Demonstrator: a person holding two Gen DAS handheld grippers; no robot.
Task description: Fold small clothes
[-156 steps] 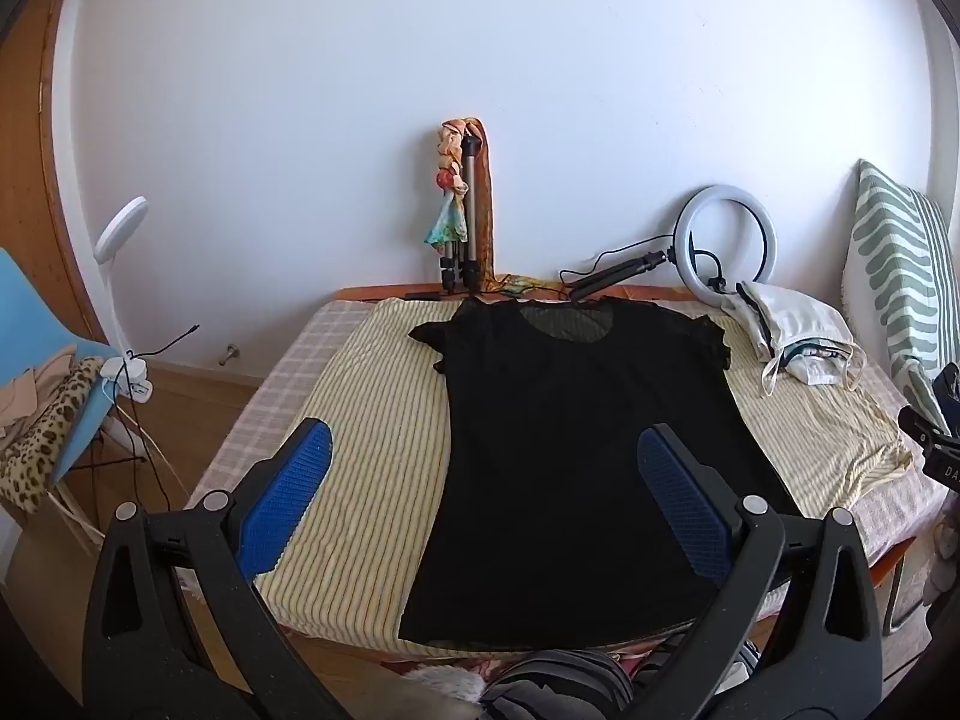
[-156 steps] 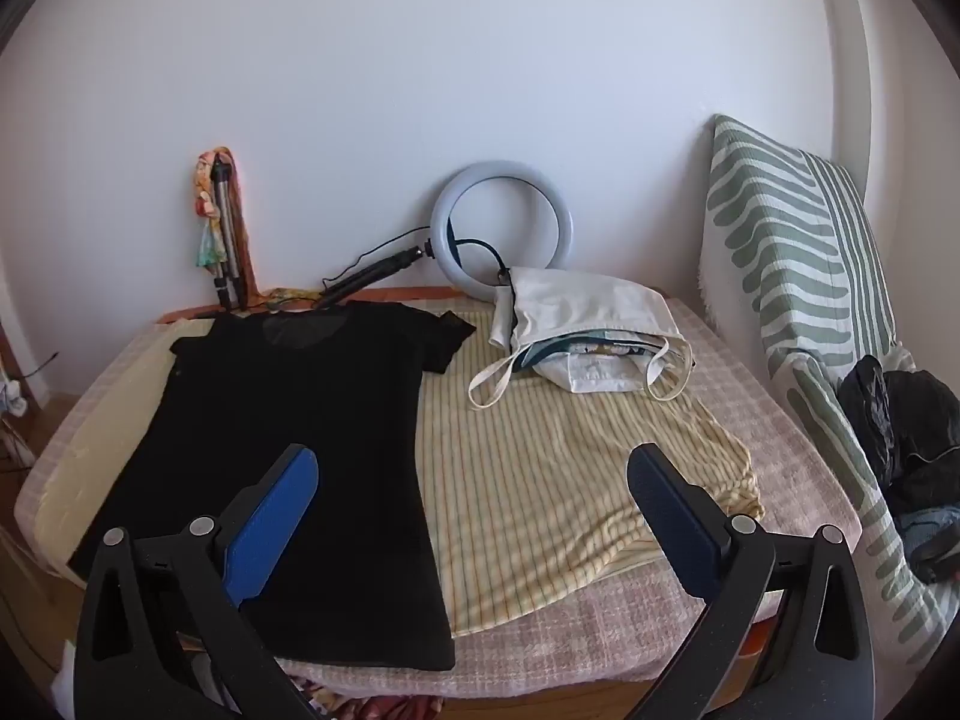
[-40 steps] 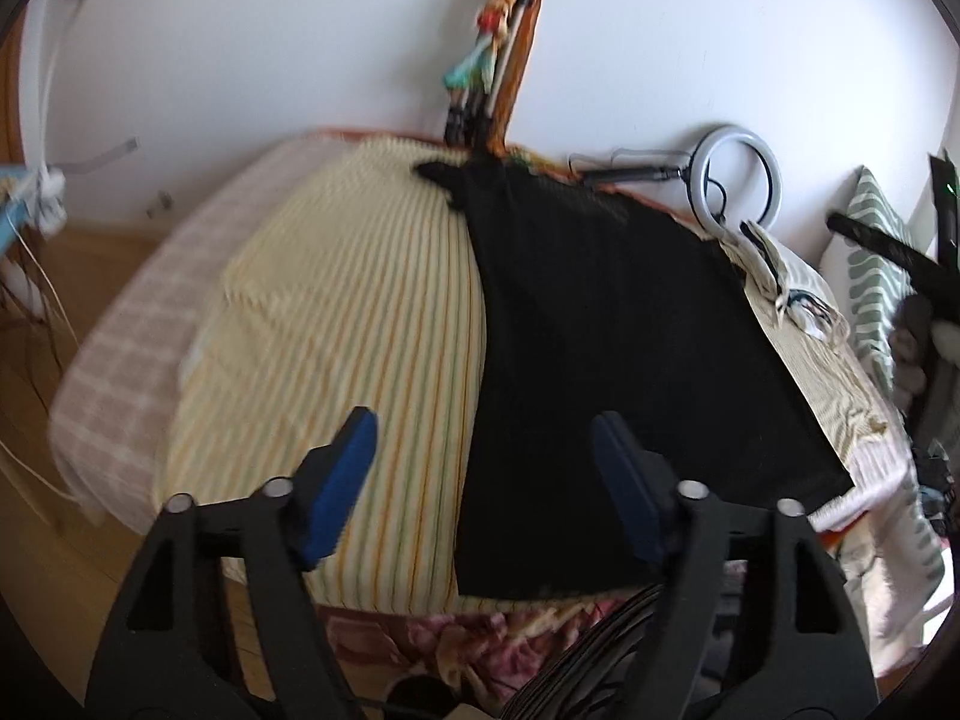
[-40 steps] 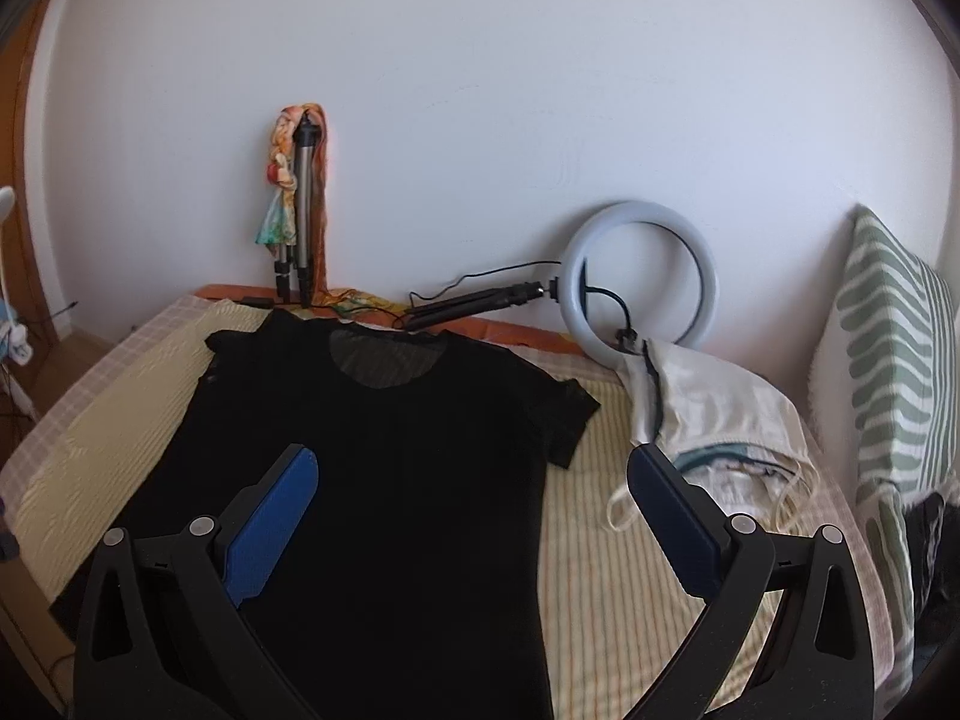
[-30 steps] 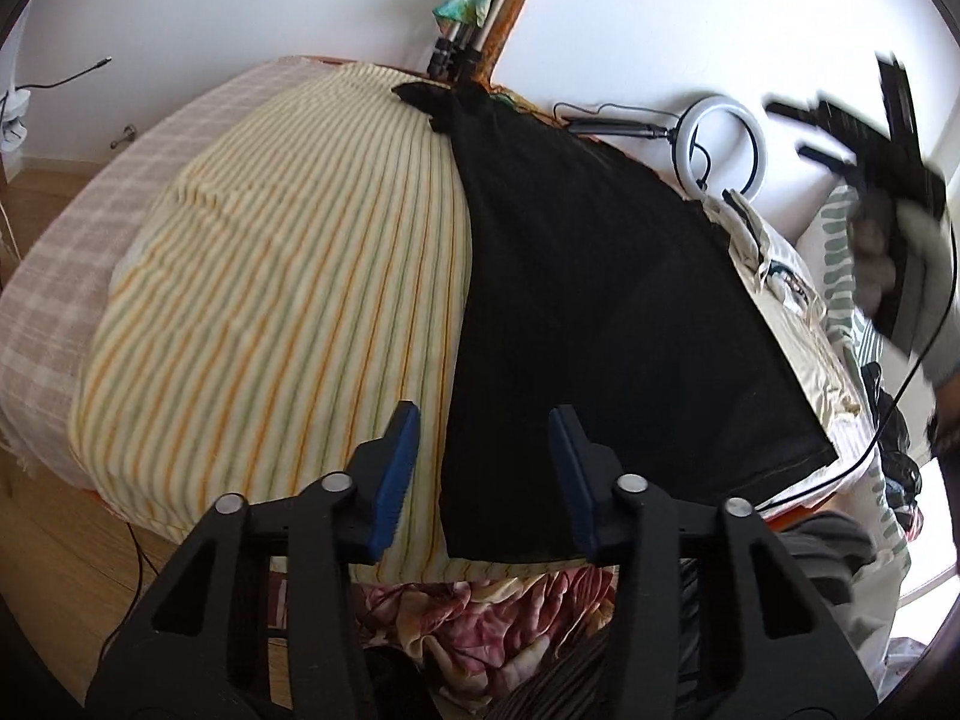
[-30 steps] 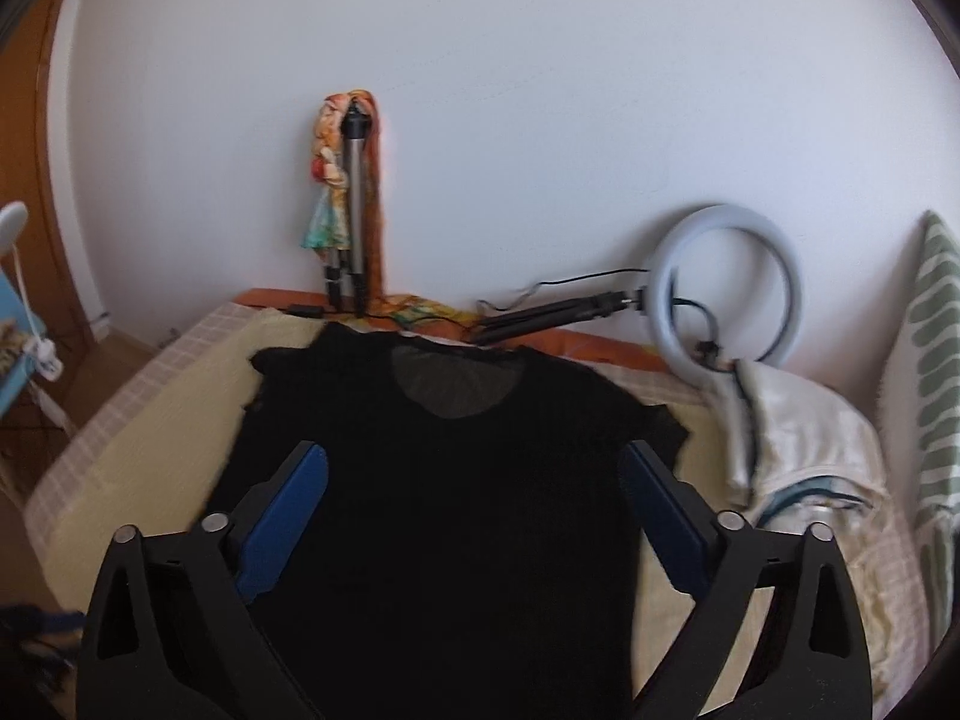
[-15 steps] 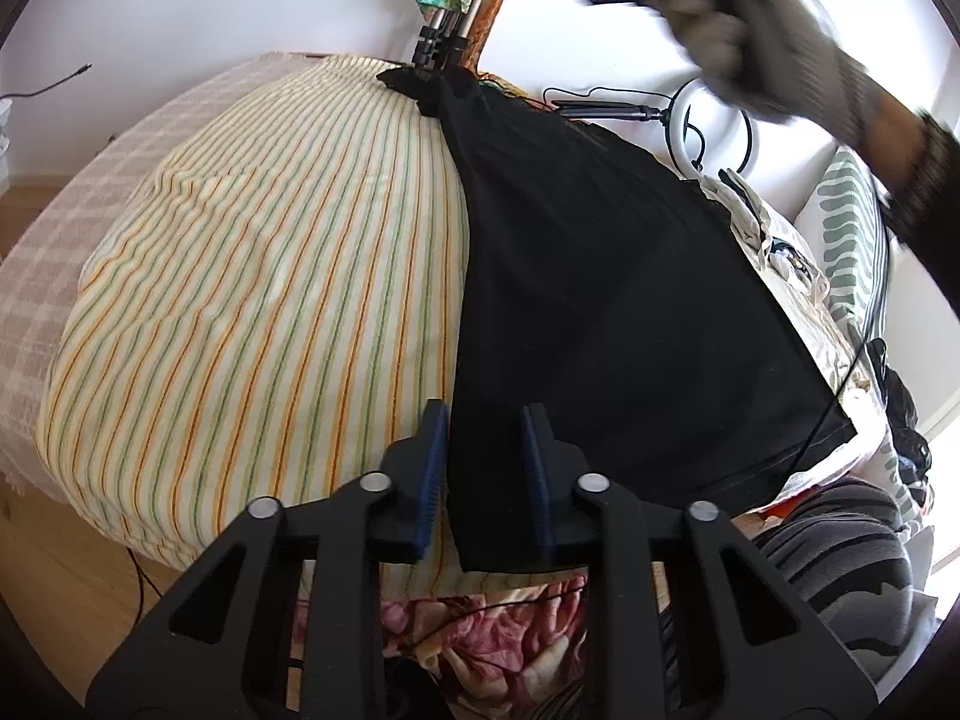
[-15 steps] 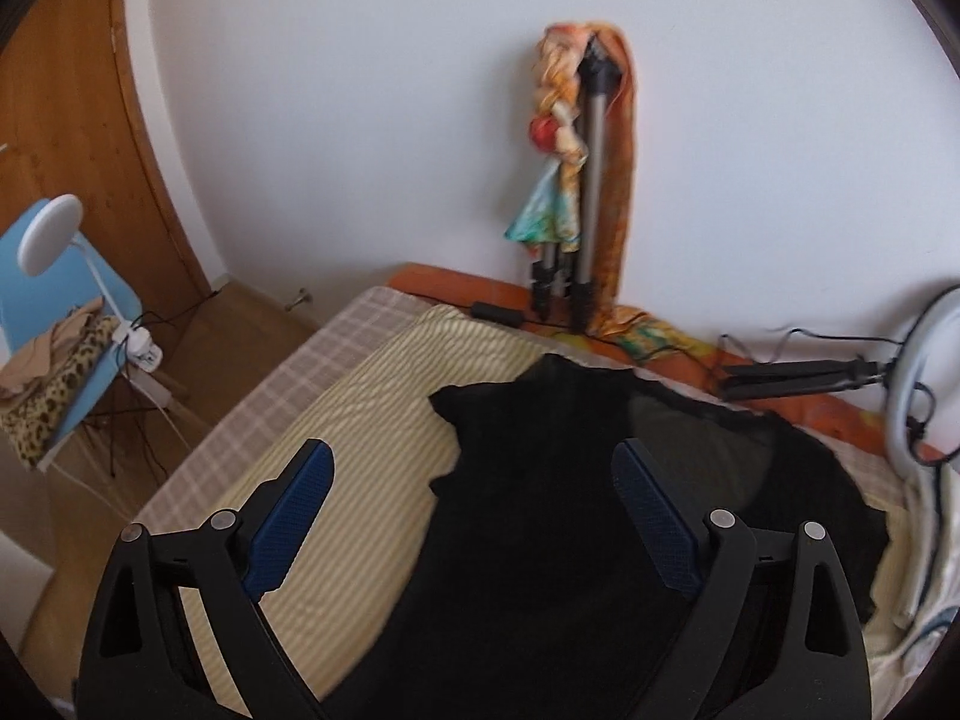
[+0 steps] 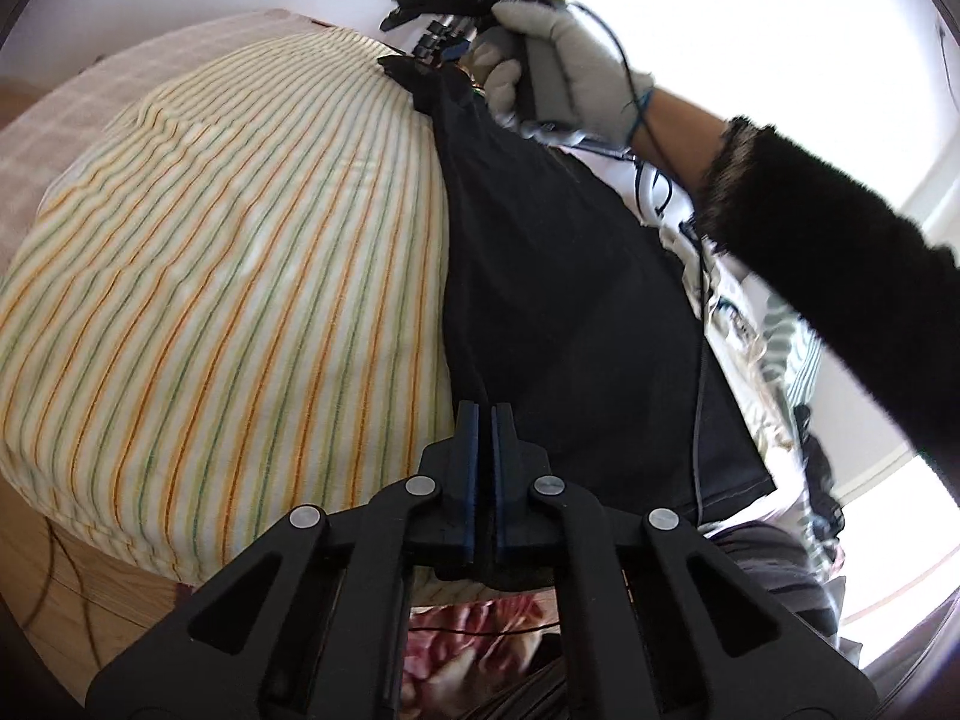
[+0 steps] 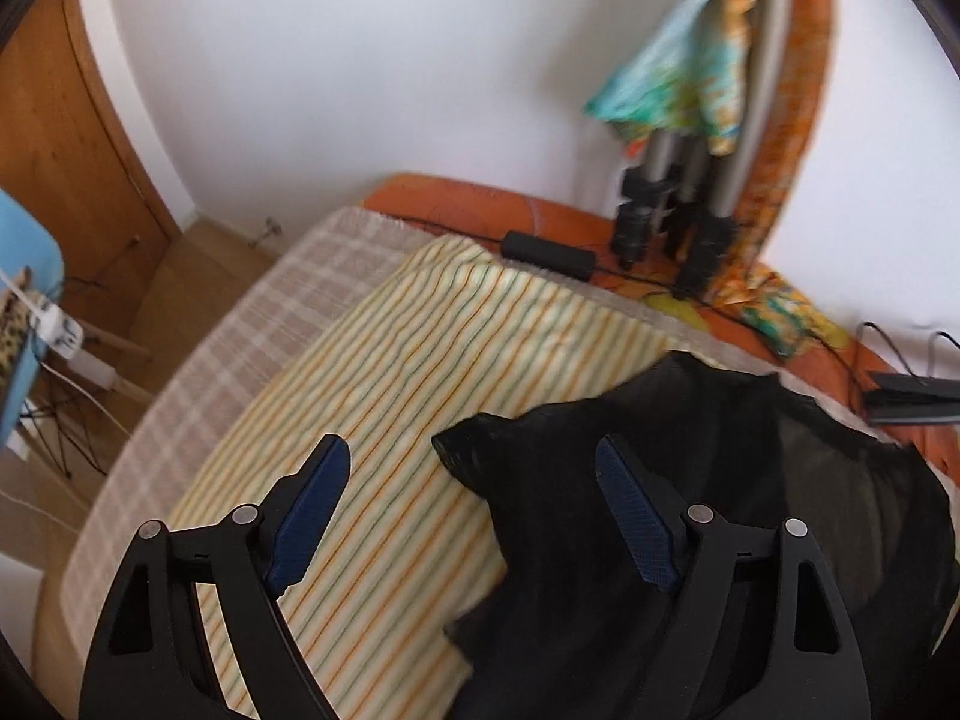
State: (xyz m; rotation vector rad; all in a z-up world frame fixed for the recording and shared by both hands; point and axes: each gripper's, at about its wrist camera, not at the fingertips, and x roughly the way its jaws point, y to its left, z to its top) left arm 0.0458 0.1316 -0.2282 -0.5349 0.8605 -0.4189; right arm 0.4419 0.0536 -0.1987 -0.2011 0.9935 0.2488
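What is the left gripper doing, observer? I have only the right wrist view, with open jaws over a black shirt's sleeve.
Observer: The left gripper has just closed its jaws on the black shirt, at its near side edge by the hem.
Operator: Does the rest of the shirt lie flat?
Observer: Yes, it lies spread on the striped sheet down to the hem.
Operator: What carries my gripper?
Observer: A gloved hand holds the right gripper over the far sleeve. Its jaws have been closing slightly, with nothing pinched.
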